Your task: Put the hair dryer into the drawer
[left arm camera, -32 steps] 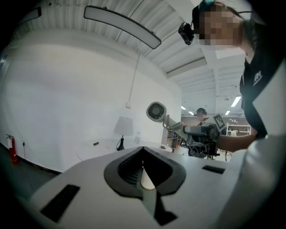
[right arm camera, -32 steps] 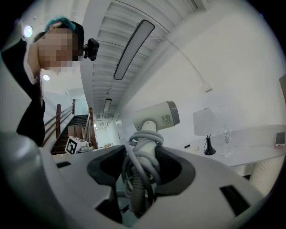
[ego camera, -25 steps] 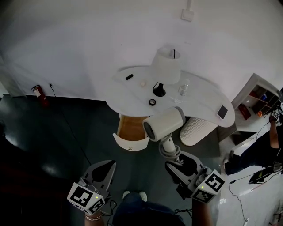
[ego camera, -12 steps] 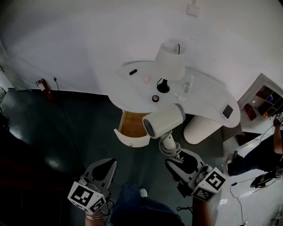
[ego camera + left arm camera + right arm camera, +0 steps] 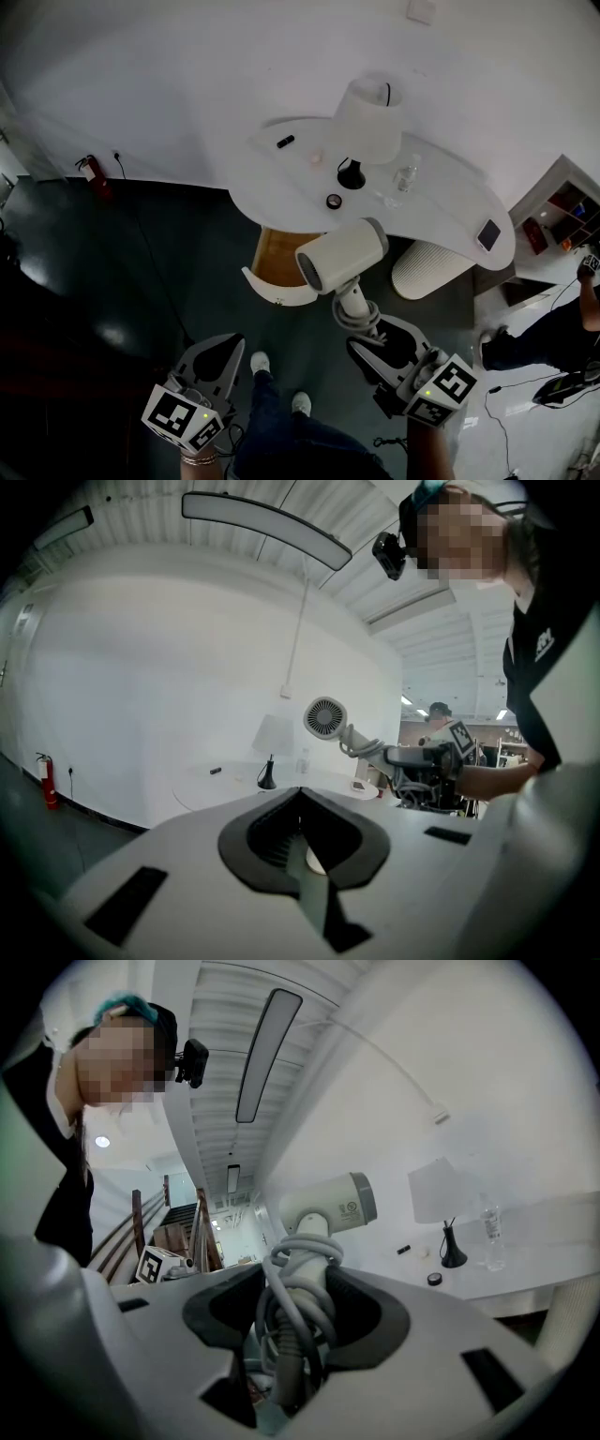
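A white hair dryer [image 5: 342, 255] hangs in the air just right of the open drawer [image 5: 278, 259], barrel level, its mouth pointing left over the drawer's front. My right gripper [image 5: 364, 330] is shut on its handle, where the grey cord is wound; the right gripper view shows the coils between the jaws of the right gripper [image 5: 298, 1321] and the hair dryer [image 5: 323, 1206] above them. My left gripper [image 5: 225, 349] is low at the left, shut and empty. In the left gripper view the left gripper [image 5: 302, 827] points toward the table, with the hair dryer [image 5: 325, 717] beyond.
The drawer sticks out from under a curved white table [image 5: 441, 220] carrying a lamp [image 5: 367, 117], a bottle [image 5: 405, 176], a phone [image 5: 487, 234] and a small black roll [image 5: 334, 201]. A ribbed white bin [image 5: 427, 267] stands under it. Feet [image 5: 261, 361] are on the dark floor.
The hair dryer, still held by my right gripper, has drifted slightly left toward the drawer. The person's feet have stepped forward. My left gripper has barely moved.
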### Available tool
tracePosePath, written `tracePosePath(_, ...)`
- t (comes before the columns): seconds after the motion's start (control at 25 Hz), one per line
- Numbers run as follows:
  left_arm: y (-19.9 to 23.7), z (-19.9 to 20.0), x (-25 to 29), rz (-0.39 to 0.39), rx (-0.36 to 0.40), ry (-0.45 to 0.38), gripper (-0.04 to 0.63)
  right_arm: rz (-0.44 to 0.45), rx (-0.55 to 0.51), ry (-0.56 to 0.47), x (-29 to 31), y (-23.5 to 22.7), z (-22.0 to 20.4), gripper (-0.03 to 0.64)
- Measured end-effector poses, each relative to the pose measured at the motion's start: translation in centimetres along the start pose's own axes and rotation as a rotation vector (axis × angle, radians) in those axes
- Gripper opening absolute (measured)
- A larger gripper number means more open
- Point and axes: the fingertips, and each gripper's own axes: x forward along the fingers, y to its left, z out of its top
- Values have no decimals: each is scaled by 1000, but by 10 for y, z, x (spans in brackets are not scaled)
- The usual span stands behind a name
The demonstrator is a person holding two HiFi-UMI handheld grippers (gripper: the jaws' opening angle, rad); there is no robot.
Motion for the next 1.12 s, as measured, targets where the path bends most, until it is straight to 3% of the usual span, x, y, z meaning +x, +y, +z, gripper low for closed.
tracePosePath(0.4,33,7,30,-42,-2,12,15,-38,-3,6,28,-17,8,218)
tracePosePath(1.12,94,30,103,-270,30,120,15,-111,59,-8,110,-40,29,218)
